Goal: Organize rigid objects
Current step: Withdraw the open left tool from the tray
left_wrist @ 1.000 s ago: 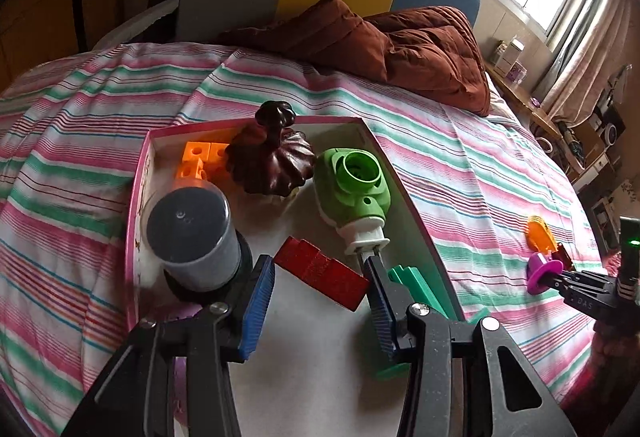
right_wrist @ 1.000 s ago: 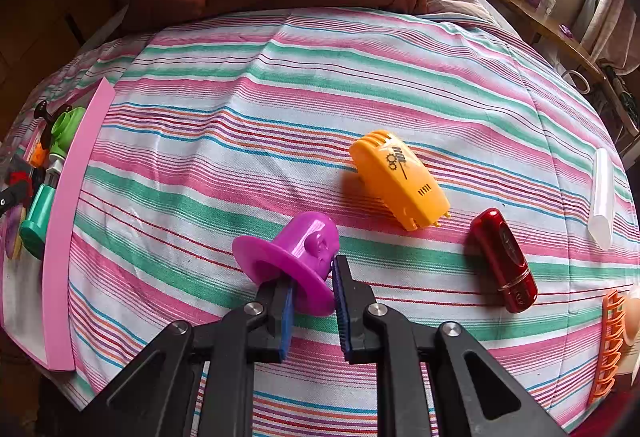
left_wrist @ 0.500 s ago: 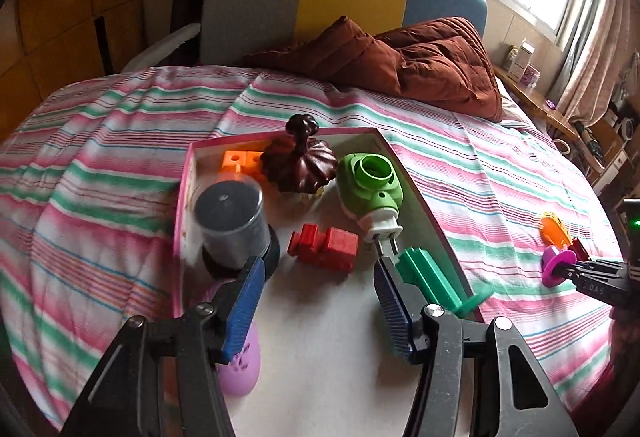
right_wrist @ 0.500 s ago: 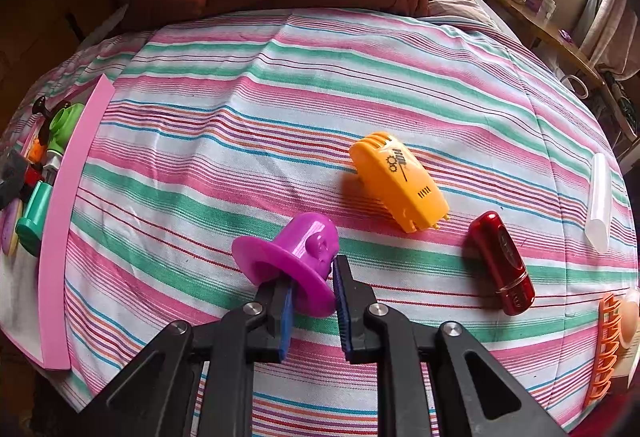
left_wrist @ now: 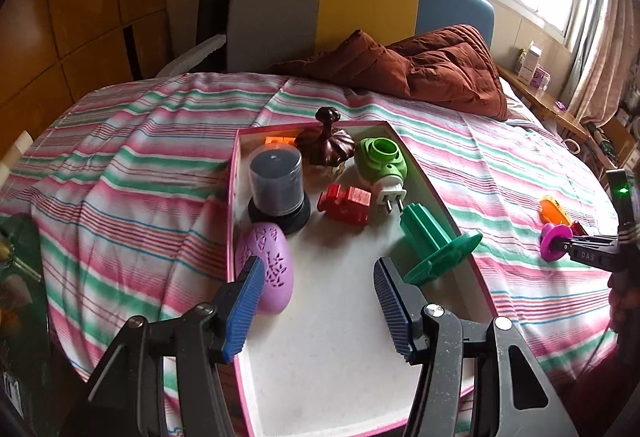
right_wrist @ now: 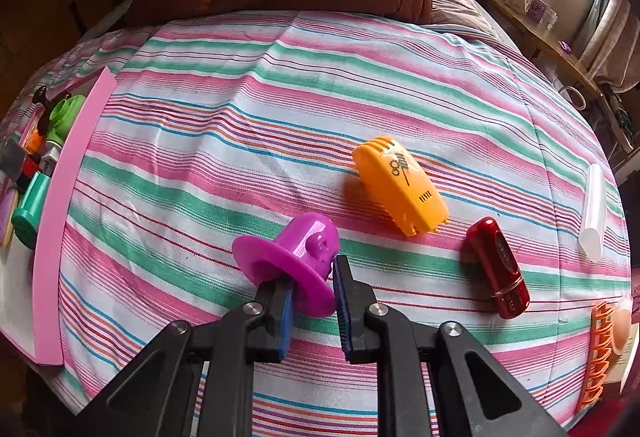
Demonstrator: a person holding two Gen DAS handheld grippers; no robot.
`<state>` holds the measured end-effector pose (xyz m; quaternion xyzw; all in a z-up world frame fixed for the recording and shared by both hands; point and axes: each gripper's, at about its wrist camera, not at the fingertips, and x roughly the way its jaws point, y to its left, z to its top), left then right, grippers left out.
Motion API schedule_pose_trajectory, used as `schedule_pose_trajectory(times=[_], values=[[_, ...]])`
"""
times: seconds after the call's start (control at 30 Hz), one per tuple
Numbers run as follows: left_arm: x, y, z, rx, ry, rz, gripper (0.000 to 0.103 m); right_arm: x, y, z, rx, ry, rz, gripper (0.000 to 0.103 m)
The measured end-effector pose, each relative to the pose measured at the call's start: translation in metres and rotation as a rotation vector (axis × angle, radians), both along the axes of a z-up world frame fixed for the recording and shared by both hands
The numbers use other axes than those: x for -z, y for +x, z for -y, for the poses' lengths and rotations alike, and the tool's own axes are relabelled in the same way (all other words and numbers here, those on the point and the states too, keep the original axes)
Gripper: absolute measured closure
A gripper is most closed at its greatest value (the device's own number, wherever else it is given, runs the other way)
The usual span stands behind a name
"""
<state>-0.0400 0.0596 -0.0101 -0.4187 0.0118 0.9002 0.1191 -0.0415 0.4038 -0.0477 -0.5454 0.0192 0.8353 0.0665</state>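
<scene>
- Left tongs (left_wrist: 318, 307): jaws apart and holding nothing, having just been opening, above the white floor of the shallow pink-rimmed tray (left_wrist: 434, 193) on the striped bed (right_wrist: 304, 85).
- Right tongs (right_wrist: 314, 291): closed on the brim of the magenta plastic hat-shaped piece (right_wrist: 294, 257), on the bed near the orange plastic clip (right_wrist: 400, 185) and the glossy red capsule-shaped case (right_wrist: 498, 267).

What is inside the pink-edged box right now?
The pink-edged box holds a disc case, brown lid, green plug-in, red block, teal spool and lilac oval. An orange piece is mostly hidden.
</scene>
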Motion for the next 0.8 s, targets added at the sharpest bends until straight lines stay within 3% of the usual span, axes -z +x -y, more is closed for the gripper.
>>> schedule_pose_trajectory(times=[0.8], values=[[0.006,0.016,0.042,-0.076,-0.004,0.007,0.045,0.0,0.004,0.002,-0.027,-0.045,0.009,0.087]])
